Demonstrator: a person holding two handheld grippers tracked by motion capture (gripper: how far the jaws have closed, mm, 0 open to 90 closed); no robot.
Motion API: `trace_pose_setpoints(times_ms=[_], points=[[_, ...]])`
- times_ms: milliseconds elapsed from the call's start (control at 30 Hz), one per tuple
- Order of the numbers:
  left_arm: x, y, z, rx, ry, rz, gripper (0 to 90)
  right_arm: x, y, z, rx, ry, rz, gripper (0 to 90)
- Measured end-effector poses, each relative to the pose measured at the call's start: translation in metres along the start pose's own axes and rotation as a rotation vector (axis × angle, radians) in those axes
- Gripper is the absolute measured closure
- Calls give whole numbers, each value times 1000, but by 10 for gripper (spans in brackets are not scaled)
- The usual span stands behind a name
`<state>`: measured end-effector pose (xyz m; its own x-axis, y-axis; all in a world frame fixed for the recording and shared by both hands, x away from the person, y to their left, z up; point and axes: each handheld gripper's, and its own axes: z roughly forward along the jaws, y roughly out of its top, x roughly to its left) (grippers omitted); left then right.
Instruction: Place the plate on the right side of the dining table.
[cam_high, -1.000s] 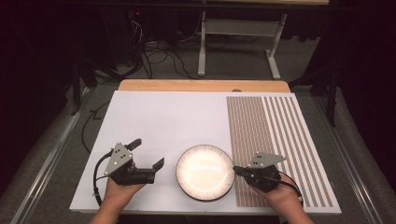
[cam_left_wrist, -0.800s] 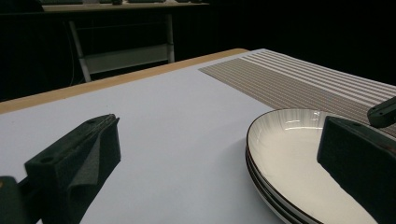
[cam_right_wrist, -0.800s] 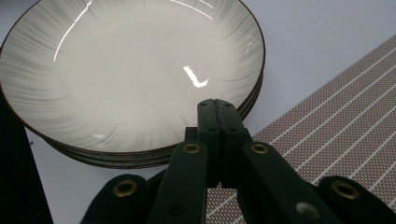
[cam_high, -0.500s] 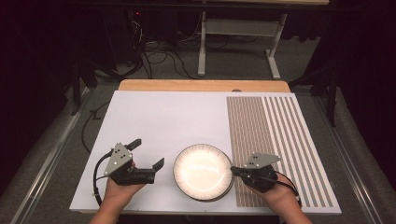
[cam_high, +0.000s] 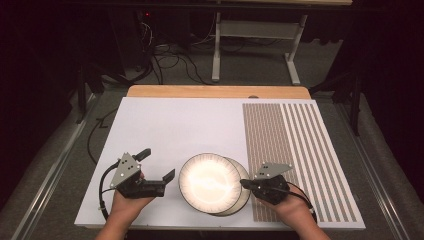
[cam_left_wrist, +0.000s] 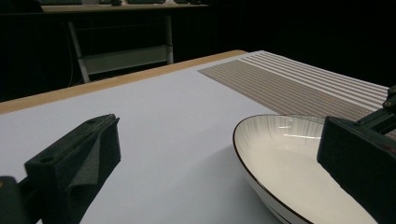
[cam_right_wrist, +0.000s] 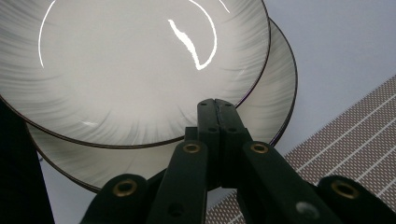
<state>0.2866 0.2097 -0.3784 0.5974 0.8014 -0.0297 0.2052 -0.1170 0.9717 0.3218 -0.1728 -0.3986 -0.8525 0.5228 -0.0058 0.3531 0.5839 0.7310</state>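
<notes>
We are looking down on a white table (cam_high: 165, 130) where two stacked plates are sitting near the front edge. Our right gripper (cam_high: 245, 183) is pinching the top plate (cam_high: 209, 181) by its rim — it is sitting shifted left on the lower plate (cam_high: 241, 197). Our left gripper (cam_high: 156, 165) is gaping empty just beside them.

Two round, glossy white ceramic plates with thin dark rims are stacked near the front edge of the white bench. The upper plate (cam_high: 208, 181) is shifted leftward and slightly tilted, so that a crescent of the lower plate (cam_high: 242, 192) is exposed at the right.
</notes>
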Motion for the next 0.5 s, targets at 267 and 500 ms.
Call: trace_pose_setpoints(times_ms=[267,500], points=[[0,1,-1,-5,2,-2,2,6,2,9,13,39,-17,900],[0,1,-1,-5,0,-6,2,11,6,16,13,52,-21,900]])
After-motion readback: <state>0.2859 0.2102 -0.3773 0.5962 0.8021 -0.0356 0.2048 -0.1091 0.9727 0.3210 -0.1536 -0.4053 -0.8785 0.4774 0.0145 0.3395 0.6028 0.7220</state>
